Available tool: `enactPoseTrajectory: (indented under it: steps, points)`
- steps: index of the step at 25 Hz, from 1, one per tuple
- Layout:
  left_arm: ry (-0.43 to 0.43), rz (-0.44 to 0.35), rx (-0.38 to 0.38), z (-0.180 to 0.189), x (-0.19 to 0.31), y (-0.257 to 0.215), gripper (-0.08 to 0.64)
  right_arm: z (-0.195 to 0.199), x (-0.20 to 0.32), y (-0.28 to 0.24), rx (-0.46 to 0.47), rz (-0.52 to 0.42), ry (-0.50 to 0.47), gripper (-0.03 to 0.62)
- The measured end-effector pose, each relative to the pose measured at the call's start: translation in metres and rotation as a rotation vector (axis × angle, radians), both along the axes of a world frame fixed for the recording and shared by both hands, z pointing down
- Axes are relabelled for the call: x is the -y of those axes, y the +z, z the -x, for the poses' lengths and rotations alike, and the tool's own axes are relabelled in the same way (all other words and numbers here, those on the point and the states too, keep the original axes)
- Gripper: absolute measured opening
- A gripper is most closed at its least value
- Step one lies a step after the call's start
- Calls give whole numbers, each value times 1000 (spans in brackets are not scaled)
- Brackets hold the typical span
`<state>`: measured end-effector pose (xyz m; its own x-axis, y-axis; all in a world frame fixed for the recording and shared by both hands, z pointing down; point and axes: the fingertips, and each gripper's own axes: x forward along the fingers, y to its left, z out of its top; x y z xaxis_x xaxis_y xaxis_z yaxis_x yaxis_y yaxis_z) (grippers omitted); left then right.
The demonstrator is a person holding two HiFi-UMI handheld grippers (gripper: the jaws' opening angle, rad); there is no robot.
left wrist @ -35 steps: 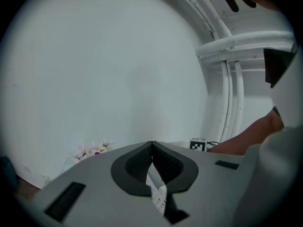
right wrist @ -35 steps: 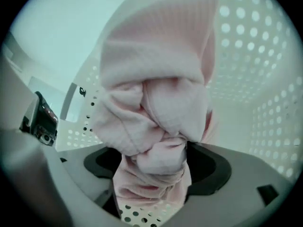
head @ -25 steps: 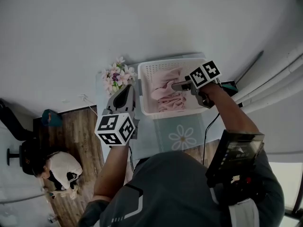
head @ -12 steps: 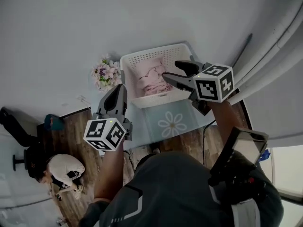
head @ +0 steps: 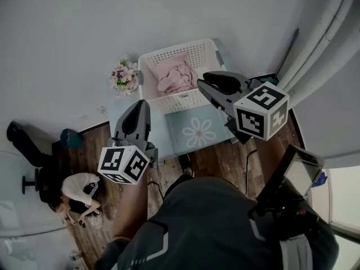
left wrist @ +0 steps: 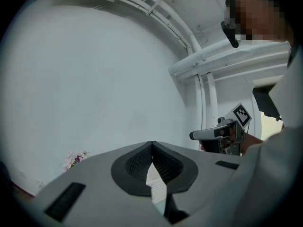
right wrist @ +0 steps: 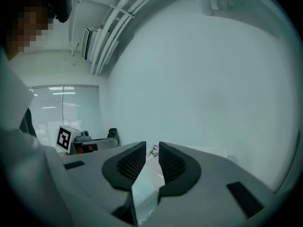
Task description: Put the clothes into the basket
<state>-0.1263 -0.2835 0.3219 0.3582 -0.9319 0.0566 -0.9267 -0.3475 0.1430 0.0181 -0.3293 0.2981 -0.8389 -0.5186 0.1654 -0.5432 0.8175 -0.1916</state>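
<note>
The pink clothes (head: 175,77) lay heaped inside the white basket (head: 198,52), which stood at the back of the worktop (head: 160,131) against the wall, flowers (head: 125,77) just beside its left end. No garment showed outside it, so the task looked finished.

Both grippers were held up, pointing toward the wall, with the basket ahead of them and below. The right gripper (head: 202,80) was the nearer, its tips over the basket's front right corner in the head view. The left gripper (head: 142,104) hung over the worktop's left edge.

The left fingers were pressed together on nothing. The right fingers had just been closing and stood a narrow slit apart, with nothing between them.

The basket's long axis ran across both grippers' line. Neither gripper view showed the basket, and the right gripper hid part of the worktop.
</note>
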Motion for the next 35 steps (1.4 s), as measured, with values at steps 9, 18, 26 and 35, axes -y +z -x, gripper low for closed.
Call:
enactPoseTrajectory:
  steps: [9, 18, 26, 35]
  points:
    - [-25, -18, 47, -22, -33, -8, 9, -17, -36, 2, 35, -36, 11, 47]
    - [-29, -69, 68, -6, -48, -21, 9, 3, -63, -10, 70, -66, 23, 44]
    - [-11, -70, 47, 37, -61, -29, 9, 30, -76, -28, 59, -94, 133, 31]
    - [39, -86, 36, 56, -69, -31, 9, 40, -88, -30, 59, -71, 251, 12]
